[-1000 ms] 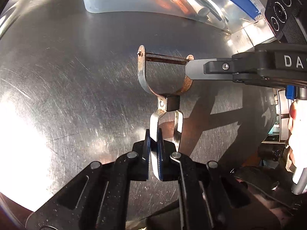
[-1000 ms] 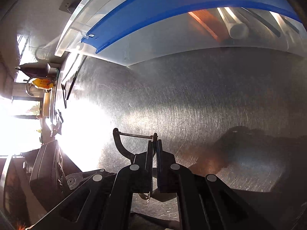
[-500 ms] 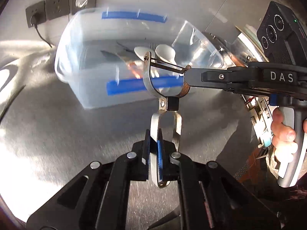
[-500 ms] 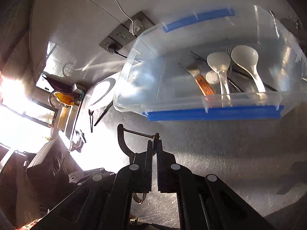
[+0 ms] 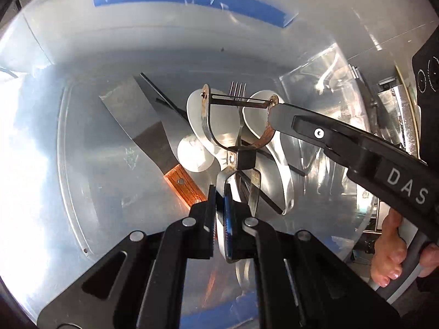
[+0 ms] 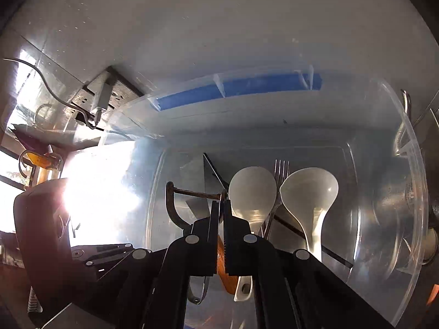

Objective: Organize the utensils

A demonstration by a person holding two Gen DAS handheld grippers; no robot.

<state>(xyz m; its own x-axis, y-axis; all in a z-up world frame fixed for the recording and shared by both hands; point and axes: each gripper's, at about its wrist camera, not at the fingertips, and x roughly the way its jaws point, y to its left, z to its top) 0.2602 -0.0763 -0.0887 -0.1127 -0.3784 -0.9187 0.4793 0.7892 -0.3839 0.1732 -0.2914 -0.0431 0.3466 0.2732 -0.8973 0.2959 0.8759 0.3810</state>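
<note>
The peeler [image 5: 233, 134], a Y-shaped metal one with a rusty yoke, hung in the air over the open clear plastic bin [image 5: 68, 142], held at both ends at once. The left gripper [image 5: 219, 211] was clamped on one leg of its looped wire handle, and the right gripper [image 5: 270, 109] was pinched on the rusty arm of the yoke beside the blade pivot; in the right wrist view the right gripper [image 6: 221, 211] showed the same thin edge caught between closed pads. A hand [image 5: 389, 249] gripped the right tool's handle near the bin's right wall.

Below it, on the bin's floor toward the middle and right side, lay two white spoons [image 6: 252, 192], a fork [image 6: 281, 175] between them, and a scraper [image 5: 142, 126] with a wooden handle toward the left.

The peeler looked light and stiff, but thin and smooth, so it would likely swivel in a single narrow pinch. The flat handle loop seemed the safer hold; the blade bar pivots and looked a poor one. Dropped from there, it would probably clatter but not break.
</note>
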